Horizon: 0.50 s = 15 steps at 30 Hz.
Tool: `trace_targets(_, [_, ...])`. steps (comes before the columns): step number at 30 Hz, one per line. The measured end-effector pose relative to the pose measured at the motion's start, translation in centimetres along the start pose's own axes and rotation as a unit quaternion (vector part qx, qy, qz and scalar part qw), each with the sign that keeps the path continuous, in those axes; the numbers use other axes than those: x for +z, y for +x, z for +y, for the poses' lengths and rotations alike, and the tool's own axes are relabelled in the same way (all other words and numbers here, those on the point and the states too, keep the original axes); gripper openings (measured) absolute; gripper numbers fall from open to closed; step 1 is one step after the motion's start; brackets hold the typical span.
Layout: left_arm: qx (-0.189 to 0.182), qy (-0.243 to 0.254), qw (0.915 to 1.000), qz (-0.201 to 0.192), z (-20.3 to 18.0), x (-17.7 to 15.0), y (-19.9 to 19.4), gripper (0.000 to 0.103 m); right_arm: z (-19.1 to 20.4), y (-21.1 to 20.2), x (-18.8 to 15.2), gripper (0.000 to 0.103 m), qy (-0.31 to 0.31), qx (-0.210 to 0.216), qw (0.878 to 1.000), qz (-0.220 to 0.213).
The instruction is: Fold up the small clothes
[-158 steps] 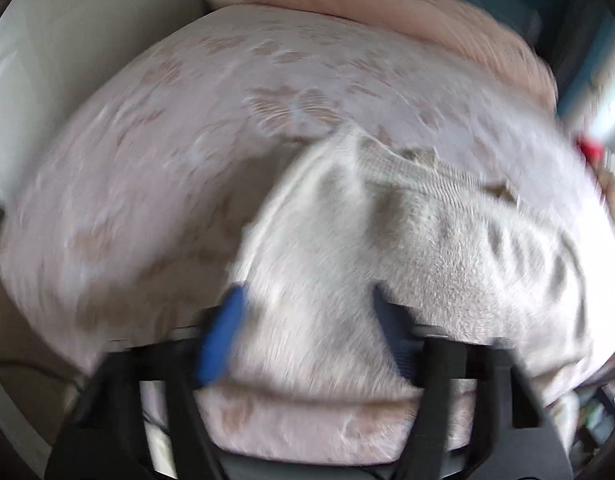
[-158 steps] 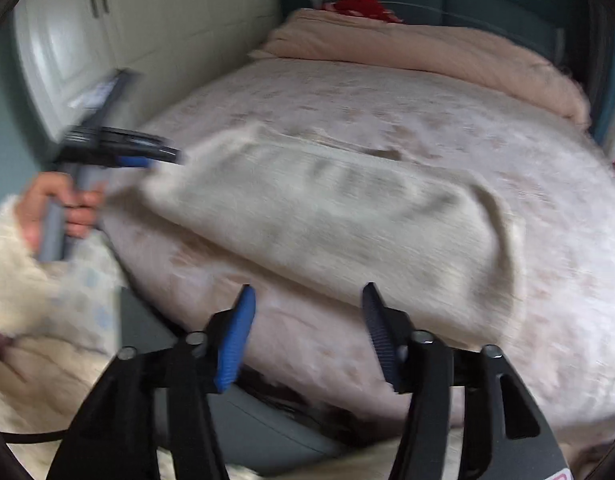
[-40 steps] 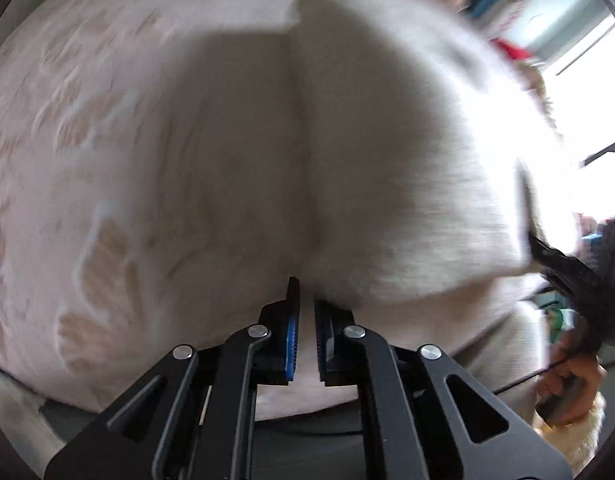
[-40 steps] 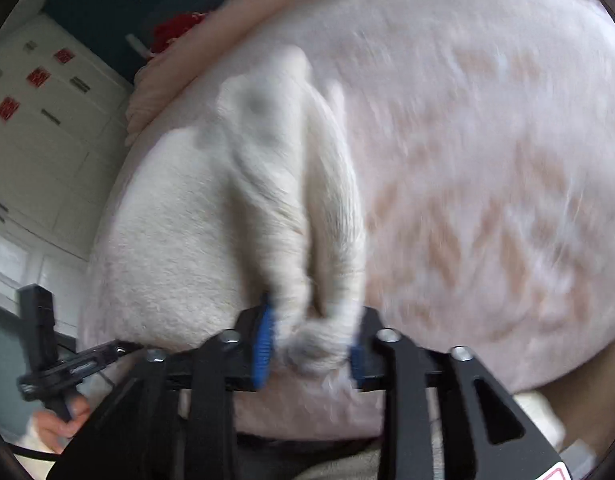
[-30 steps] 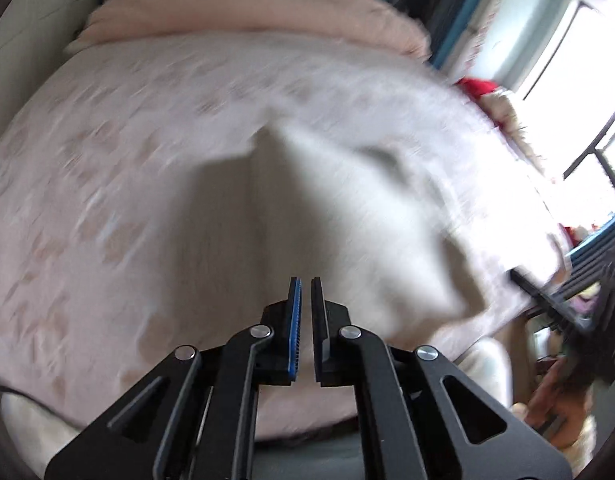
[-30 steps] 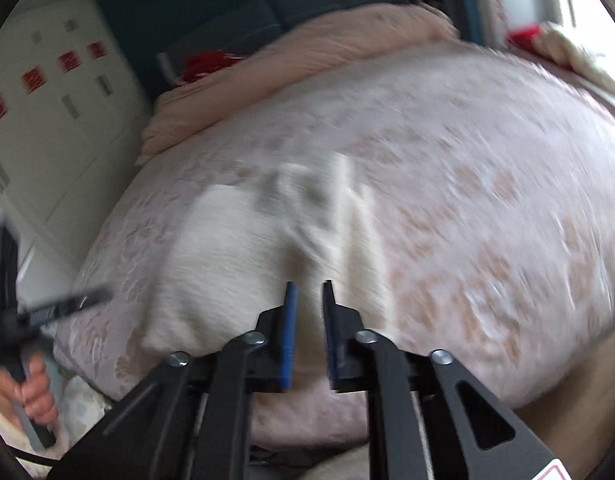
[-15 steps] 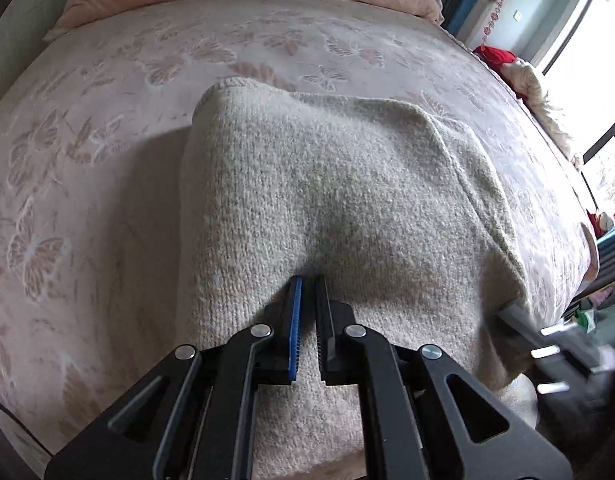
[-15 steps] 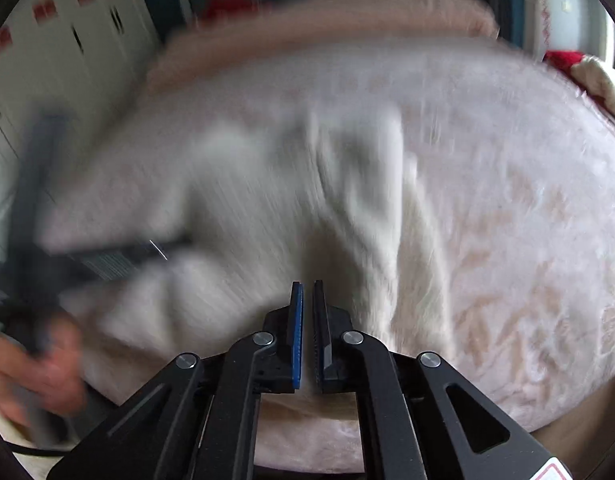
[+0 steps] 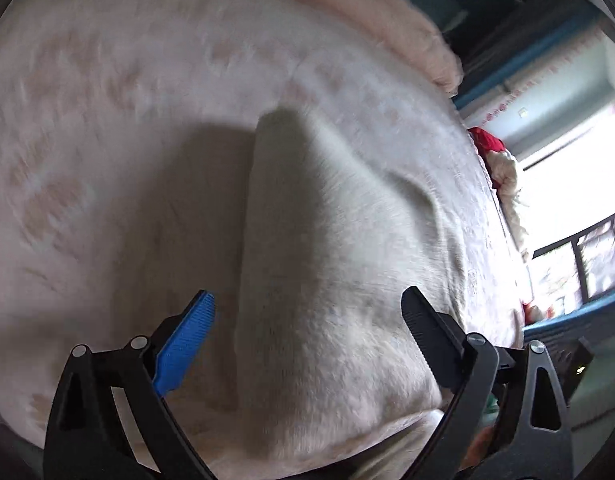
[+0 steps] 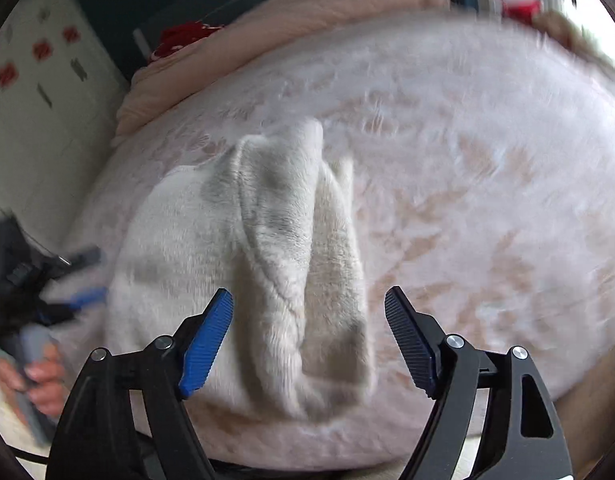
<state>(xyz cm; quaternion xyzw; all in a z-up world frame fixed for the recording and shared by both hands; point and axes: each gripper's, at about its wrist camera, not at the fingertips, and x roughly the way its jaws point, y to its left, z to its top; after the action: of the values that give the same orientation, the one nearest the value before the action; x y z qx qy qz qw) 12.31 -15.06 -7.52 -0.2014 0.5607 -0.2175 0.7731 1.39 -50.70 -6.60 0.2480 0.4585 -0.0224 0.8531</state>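
A cream knitted sweater (image 9: 327, 272) lies folded on the pink floral bedspread (image 9: 107, 128), near the bed's front edge. In the right wrist view the sweater (image 10: 267, 264) shows a sleeve folded over its right side. My left gripper (image 9: 307, 336) is open and empty, its fingers apart above the sweater's near part. My right gripper (image 10: 307, 332) is open and empty, straddling the folded sleeve end. The left gripper also shows blurred at the left of the right wrist view (image 10: 63, 280).
A pink duvet (image 10: 307, 4) is piled at the head of the bed. White wardrobe doors (image 10: 35, 92) stand on the left. A bright window (image 9: 579, 200) and red and white soft items (image 9: 495, 156) are at the right bed edge.
Both grippers were shut half a second ago and are now open. Both views have pulled back a little from the sweater.
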Motion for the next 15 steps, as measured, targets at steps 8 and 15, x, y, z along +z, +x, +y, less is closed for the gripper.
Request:
trace_targets(8, [-0.042,-0.067,0.9949,0.063,1.4,0.5,6.2,0.093,-1.7,6.6,0.6,0.083,0.088,0.09,0.99,0.057])
trace_targets(15, [-0.079,-0.041,0.9955,0.034,1.1,2.7,1.1,0.049,2.7,3.4,2.6,0.035,0.047,0.117,0.992,0.015])
